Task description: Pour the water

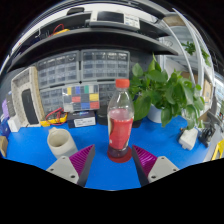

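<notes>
Seemingly bottle (120, 121) base behind claw (113, 163)

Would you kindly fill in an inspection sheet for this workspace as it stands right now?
Surface: blue tabletop, no spill visible.
Job's things: clear bottle with a red cap and red liquid, upright, between the claw's finger tips; pale cup lying tilted on the table, beyond the finger with the pink pad on that side.
Clutter: white object by the plant; colour chart card behind the bottle.
Grippers: claw open, pads at either side of the bottle's base, gaps visible, not pressing.
Cables: nothing seen.
Surroundings: leafy green plant beside the bottle; drawer cabinets and shelving behind.
</notes>
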`<move>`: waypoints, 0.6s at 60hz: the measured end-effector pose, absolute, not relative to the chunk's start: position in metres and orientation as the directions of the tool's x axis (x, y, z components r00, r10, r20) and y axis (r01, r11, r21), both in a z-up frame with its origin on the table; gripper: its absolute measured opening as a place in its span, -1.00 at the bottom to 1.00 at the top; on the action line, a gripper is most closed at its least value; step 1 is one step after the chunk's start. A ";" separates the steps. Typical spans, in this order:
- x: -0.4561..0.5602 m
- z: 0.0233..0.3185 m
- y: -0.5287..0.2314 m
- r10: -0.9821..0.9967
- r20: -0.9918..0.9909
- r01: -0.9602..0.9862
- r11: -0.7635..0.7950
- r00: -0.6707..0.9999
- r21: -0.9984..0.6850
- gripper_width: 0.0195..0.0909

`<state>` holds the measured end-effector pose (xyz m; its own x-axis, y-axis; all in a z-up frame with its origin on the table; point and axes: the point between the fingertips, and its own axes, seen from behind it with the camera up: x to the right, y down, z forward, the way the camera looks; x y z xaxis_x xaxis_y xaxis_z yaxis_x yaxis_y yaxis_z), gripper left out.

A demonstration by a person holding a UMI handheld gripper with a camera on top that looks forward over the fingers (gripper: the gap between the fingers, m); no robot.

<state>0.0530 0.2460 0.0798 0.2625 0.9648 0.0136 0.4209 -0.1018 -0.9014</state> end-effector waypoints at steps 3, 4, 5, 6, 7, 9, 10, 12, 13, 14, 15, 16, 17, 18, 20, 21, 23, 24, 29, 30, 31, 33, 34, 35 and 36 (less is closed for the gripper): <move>0.062 0.092 0.240 0.966 0.025 0.421 -0.088 0.256 -0.903 0.53; 0.065 0.096 0.237 0.967 0.026 0.422 -0.086 0.252 -0.903 0.52; 0.067 0.101 0.235 0.968 0.026 0.422 -0.084 0.249 -0.903 0.52; 0.069 0.106 0.232 0.969 0.026 0.421 -0.083 0.246 -0.903 0.53; 0.071 0.111 0.230 0.969 0.028 0.419 -0.080 0.245 -0.904 0.53; 0.075 0.122 0.226 0.970 0.030 0.413 -0.074 0.240 -0.908 0.53; 0.077 0.128 0.224 0.971 0.030 0.410 -0.072 0.237 -0.909 0.53; 0.080 0.138 0.219 0.972 0.030 0.403 -0.068 0.231 -0.913 0.53; 0.082 0.144 0.217 0.973 0.029 0.399 -0.065 0.227 -0.915 0.53; 0.083 0.149 0.214 0.975 0.028 0.396 -0.064 0.222 -0.916 0.53; 0.085 0.154 0.211 0.976 0.026 0.392 -0.063 0.217 -0.918 0.53; 0.086 0.159 0.207 0.977 0.024 0.388 -0.061 0.211 -0.920 0.53; 0.087 0.164 0.204 0.978 0.022 0.382 -0.060 0.205 -0.922 0.53; 0.089 0.169 0.201 0.980 0.020 0.377 -0.058 0.200 -0.925 0.54; 0.091 0.179 0.194 0.982 0.016 0.365 -0.055 0.188 -0.929 0.54; 0.091 0.183 0.191 0.983 0.013 0.359 -0.053 0.181 -0.932 0.54; 0.094 0.191 0.184 0.986 0.015 0.350 -0.045 0.165 -0.936 0.54; 0.096 0.195 0.180 0.987 0.016 0.346 -0.040 0.158 -0.937 0.54; 0.105 0.207 0.165 0.992 0.016 0.332 -0.028 0.129 -0.943 0.56; 0.106 0.208 0.162 0.992 0.016 0.329 -0.026 0.123 -0.944 0.55; 0.108 0.209 0.160 0.993 0.015 0.325 -0.024 0.117 -0.945 0.55; 0.111 0.211 0.153 0.995 0.012 0.317 -0.022 0.103 -0.948 0.55; 0.112 0.212 0.150 0.995 0.009 0.314 -0.022 0.097 -0.949 0.55; 0.113 0.212 0.148 0.996 0.008 0.312 -0.022 0.093 -0.950 0.55; 0.115 0.212 0.146 0.996 0.005 0.313 -0.024 0.090 -0.949 0.55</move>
